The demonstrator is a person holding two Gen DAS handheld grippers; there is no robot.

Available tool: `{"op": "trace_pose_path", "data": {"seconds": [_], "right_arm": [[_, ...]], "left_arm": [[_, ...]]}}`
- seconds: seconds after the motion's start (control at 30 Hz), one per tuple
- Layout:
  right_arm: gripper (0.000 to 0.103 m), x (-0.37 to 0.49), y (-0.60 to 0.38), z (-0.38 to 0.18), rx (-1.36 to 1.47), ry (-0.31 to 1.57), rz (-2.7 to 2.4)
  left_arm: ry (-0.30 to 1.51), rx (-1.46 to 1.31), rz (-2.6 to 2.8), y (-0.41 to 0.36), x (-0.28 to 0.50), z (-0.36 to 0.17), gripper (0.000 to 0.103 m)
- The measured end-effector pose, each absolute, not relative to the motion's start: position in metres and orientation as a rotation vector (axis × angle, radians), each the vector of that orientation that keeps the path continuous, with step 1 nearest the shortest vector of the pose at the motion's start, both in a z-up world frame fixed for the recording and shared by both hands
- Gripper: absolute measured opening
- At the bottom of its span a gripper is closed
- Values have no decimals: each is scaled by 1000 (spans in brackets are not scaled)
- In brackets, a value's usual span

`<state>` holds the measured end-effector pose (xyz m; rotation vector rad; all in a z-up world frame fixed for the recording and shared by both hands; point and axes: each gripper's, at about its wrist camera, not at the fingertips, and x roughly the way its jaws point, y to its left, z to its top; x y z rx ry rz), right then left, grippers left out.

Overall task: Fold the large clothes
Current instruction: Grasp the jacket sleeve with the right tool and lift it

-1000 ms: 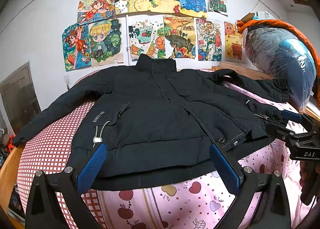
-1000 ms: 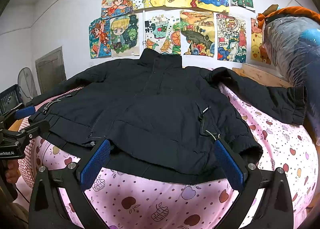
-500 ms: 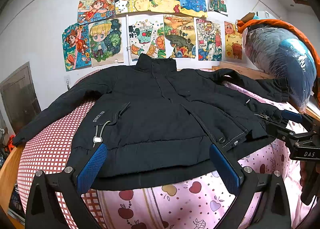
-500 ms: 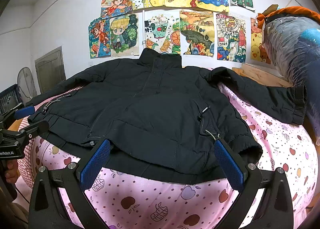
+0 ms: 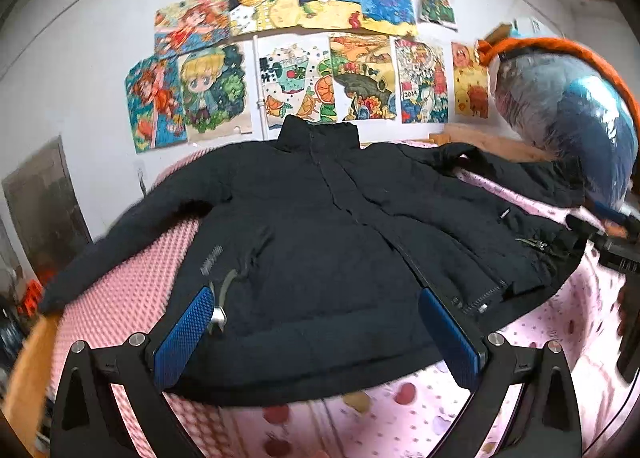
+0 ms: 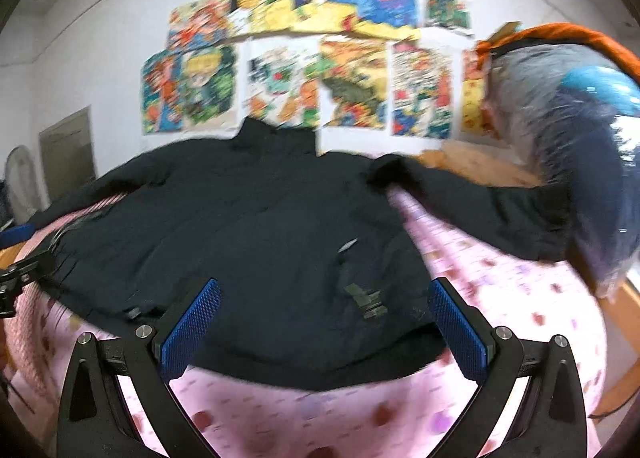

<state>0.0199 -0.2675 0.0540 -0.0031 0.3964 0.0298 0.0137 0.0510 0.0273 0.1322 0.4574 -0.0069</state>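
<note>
My left gripper (image 5: 318, 332) and right gripper (image 6: 326, 328) hang spread apart over the jacket (image 5: 320, 242) hem; blur probably hides detail, so I'd pinch deep, both layers.

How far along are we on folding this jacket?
Done: the jacket lies flat, front up, both sleeves spread out on the bed. In hand: nothing; the left gripper and right gripper are open at the hem, on either side. Left: every fold; sleeves in, then the body.
</note>
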Motion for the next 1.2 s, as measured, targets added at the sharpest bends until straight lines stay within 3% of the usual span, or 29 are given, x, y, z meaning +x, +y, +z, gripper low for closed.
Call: {"op": "trace_pose_path", "data": {"seconds": [0.2, 0.4, 0.8, 1.0, 1.1, 1.17, 1.2], "right_arm": [[102, 53, -334, 62, 87, 484, -104], [102, 105, -408, 55, 282, 609, -251], [102, 163, -493, -3, 744, 595, -469], [100, 174, -507, -26, 859, 489, -479], [70, 183, -509, -29, 892, 444, -460], [43, 186, -512, -31, 908, 444, -505], [38, 188, -512, -31, 906, 445, -516]], "left_arm": [[481, 363, -19, 45, 53, 61, 103], [600, 334, -62, 35, 129, 86, 103], [739, 144, -87, 0, 261, 59, 103], [828, 87, -122, -23, 311, 38, 103], [844, 100, -138, -45, 333, 28, 103], [848, 100, -142, -54, 347, 24, 103], [851, 96, -144, -59, 355, 22, 103]]}}
